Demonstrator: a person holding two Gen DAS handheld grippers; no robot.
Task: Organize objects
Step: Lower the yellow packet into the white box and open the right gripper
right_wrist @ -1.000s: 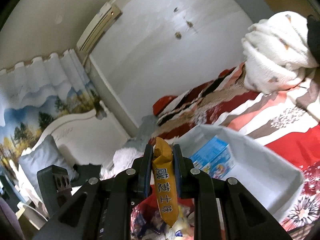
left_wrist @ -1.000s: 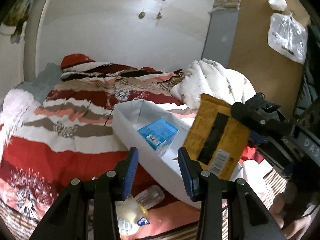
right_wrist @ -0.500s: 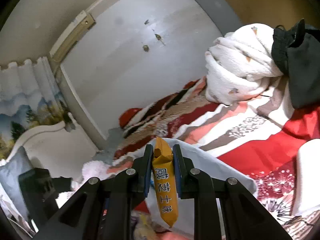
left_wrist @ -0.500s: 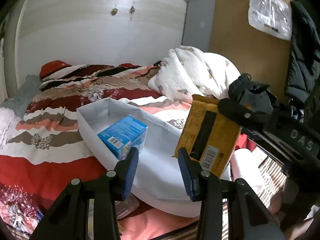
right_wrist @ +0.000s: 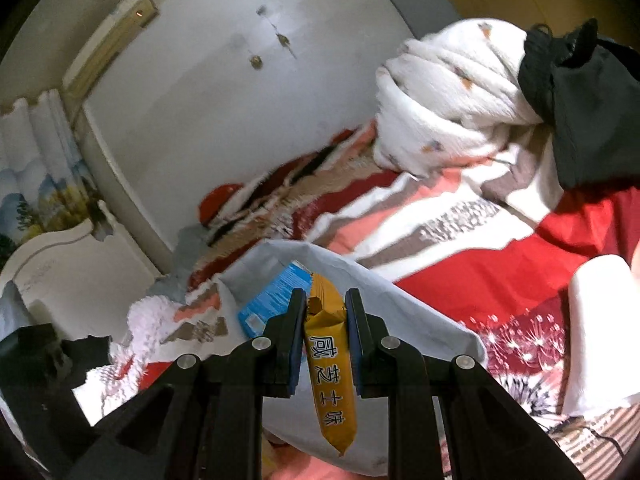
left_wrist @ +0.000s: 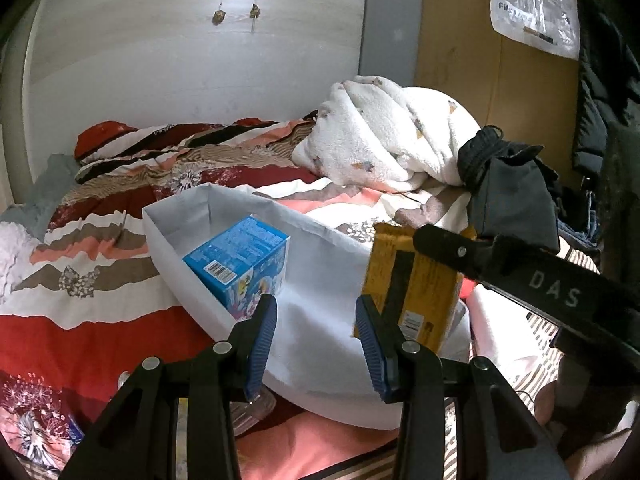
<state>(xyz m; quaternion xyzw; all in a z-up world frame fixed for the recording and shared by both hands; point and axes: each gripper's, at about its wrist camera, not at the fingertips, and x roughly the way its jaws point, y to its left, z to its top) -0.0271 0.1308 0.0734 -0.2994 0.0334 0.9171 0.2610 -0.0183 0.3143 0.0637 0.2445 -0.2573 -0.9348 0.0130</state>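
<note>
From the left wrist camera we look down our left gripper [left_wrist: 316, 332], whose blue-padded fingers [left_wrist: 262, 340] stand a narrow gap apart with nothing between them. Beyond them, at centre frame, a white paper tray [left_wrist: 320, 344] lies on a red, white and brown striped bedspread [left_wrist: 92, 280]. Inside the tray, toward its upper left end, sits a bright blue carton [left_wrist: 240, 264] with a barcode on its near face. At right of centre a yellow snack packet [left_wrist: 412, 292] hangs upright over the tray's right end, showing a black band and a barcode, clamped by the black right gripper reaching in from the right. A rolled white fleece blanket [left_wrist: 392, 132] lies at upper right.

From the right wrist camera we see our right gripper [right_wrist: 327, 320] at lower centre, its fingers closed tight on the same packet [right_wrist: 330, 376], which hangs edge-on, orange-yellow with white Chinese characters. Behind it lie the tray's rim [right_wrist: 400, 300] and a corner of the carton [right_wrist: 272, 300].
</note>
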